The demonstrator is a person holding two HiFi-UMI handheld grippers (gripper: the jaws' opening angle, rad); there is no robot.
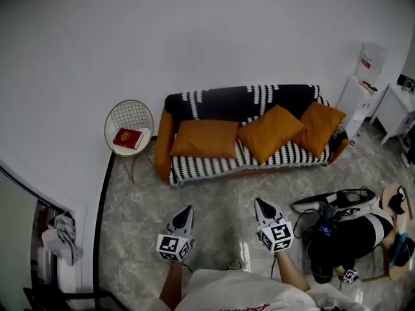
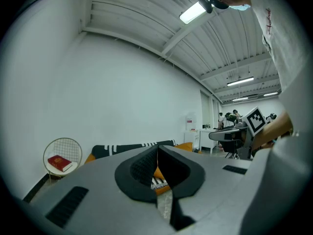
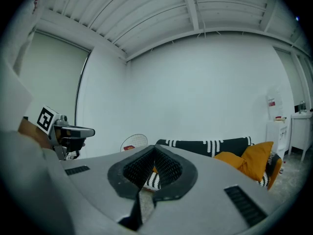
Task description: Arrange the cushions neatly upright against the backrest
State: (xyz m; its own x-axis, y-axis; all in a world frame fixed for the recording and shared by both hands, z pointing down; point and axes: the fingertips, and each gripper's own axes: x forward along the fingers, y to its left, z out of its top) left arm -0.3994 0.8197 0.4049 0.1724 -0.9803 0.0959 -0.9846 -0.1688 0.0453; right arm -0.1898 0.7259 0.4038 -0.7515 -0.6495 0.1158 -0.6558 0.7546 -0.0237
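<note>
The head view looked down from behind the left hand-held gripper and right hand-held gripper; all views shared the sofa ahead, seemingly far.

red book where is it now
Head view, left side: the red book lies on the round wire stand beside the left end of the sofa.

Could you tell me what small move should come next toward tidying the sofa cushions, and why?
Probably step closer to the sofa and open the left gripper toward the left cushion. Both it and the right gripper are shut, empty and short of the sofa, and that cushion looks slumped on the seat, not upright against the backrest.
</note>
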